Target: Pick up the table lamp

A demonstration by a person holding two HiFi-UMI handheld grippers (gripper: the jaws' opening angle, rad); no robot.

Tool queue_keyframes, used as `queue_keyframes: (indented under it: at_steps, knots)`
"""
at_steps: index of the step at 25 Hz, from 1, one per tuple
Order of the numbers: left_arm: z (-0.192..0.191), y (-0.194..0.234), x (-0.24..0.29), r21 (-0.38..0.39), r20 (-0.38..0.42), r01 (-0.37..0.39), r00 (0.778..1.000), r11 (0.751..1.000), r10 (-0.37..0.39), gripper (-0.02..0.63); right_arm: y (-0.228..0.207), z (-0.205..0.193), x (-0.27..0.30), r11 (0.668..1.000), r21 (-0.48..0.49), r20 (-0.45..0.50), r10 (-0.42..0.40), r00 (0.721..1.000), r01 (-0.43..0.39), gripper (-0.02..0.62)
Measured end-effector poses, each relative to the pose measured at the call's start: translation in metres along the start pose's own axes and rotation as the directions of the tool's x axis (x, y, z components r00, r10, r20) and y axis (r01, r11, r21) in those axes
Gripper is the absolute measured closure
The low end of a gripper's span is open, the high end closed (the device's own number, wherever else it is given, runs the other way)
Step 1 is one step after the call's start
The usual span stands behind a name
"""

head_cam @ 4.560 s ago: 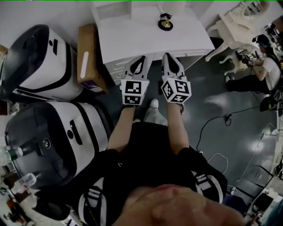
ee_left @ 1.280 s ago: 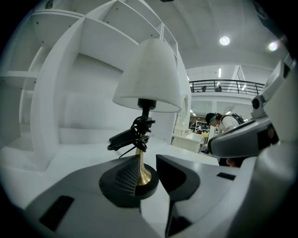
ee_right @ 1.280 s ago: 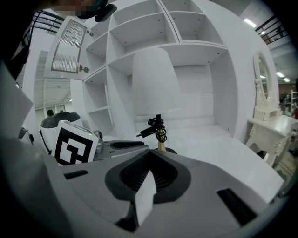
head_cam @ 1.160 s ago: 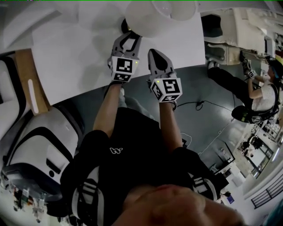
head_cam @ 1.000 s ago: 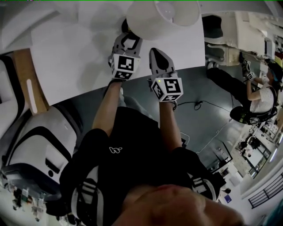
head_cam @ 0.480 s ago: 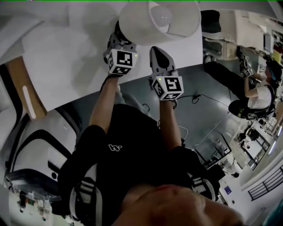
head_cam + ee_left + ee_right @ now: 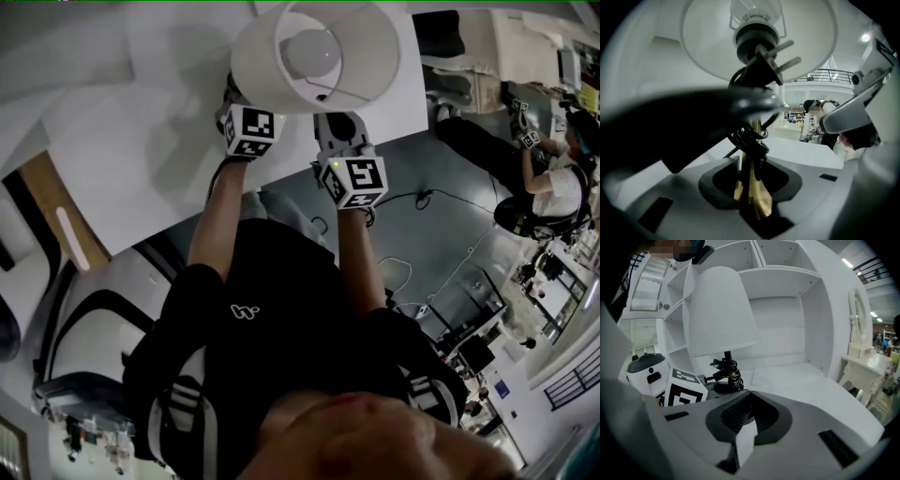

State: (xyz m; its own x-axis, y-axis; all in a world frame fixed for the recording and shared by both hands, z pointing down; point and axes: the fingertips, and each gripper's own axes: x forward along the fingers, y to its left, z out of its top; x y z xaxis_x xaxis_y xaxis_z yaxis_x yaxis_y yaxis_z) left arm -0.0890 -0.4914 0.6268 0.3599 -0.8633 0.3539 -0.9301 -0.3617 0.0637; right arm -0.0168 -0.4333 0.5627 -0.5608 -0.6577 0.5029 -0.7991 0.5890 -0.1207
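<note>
The table lamp (image 7: 267, 70) stood at the top middle of the head view, on the white table (image 7: 159, 159). I could look straight down into its white shade at the bulb (image 7: 311, 53). The left gripper (image 7: 751, 176) had gone in under the shade, so from above only its marker cube showed, just left of the rim. In the left gripper view its jaws were spread about as wide as they go and had just been opening a little. The lamp's brass stem (image 7: 752, 187) rose in the gap between them. I could not see the pads pressing on it. A black cord (image 7: 749, 140) was wound in a bundle round the stem, and its plug (image 7: 771, 63) jutted out in the upper middle, just below the shade. The right gripper (image 7: 748, 404) hung just beside the lamp. Its jaw tips were drawn together with nothing between them. In the right gripper view the lamp filled the upper left. Its dark base (image 7: 723, 387) seemed to sit on the table, and the other gripper's marker cube (image 7: 684, 389) was close by on the left. White shelves (image 7: 787, 268) rose behind the lamp. At the right edge of the head view another person (image 7: 553, 187) sat on the dark floor, well apart from the table.
</note>
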Motion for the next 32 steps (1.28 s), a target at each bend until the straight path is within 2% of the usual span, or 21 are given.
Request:
queue_keyframes:
  at_steps: [5, 10, 17, 22, 28, 32]
  knots:
    - [-0.004, -0.005, 0.005, 0.034, -0.018, 0.030, 0.999, 0.999, -0.029, 0.485, -0.010, -0.003, 0.002, 1.000, 0.021, -0.010, -0.017, 1.000, 0.017, 0.577]
    - [-0.015, -0.002, -0.005, 0.046, -0.025, 0.047, 0.999, 0.998, -0.046, 0.492, 0.006, -0.013, 0.008, 1.000, 0.020, -0.030, -0.002, 1.000, 0.003, 0.577]
    - [-0.004, -0.017, -0.007, 0.080, -0.059, 0.070, 0.996, 0.994, -0.065, 0.494, -0.001, -0.016, 0.000, 1.000, 0.021, -0.046, 0.006, 0.999, -0.005, 0.577]
    - [0.012, -0.032, -0.012, 0.085, -0.054, 0.045, 0.998, 0.995, -0.040, 0.495, -0.009, -0.015, -0.020, 0.999, -0.032, -0.035, 0.004, 0.999, -0.006, 0.577]
    - [0.026, -0.050, -0.038, 0.057, -0.102, -0.013, 0.995, 0.998, 0.019, 0.495, -0.014, -0.012, -0.044, 0.997, -0.034, 0.029, 0.066, 0.997, -0.065, 0.577]
    - [0.057, -0.071, -0.050, 0.040, -0.073, -0.055, 0.996, 0.998, 0.057, 0.495, -0.040, 0.013, -0.066, 0.997, -0.052, 0.091, 0.060, 0.994, -0.055, 0.577]
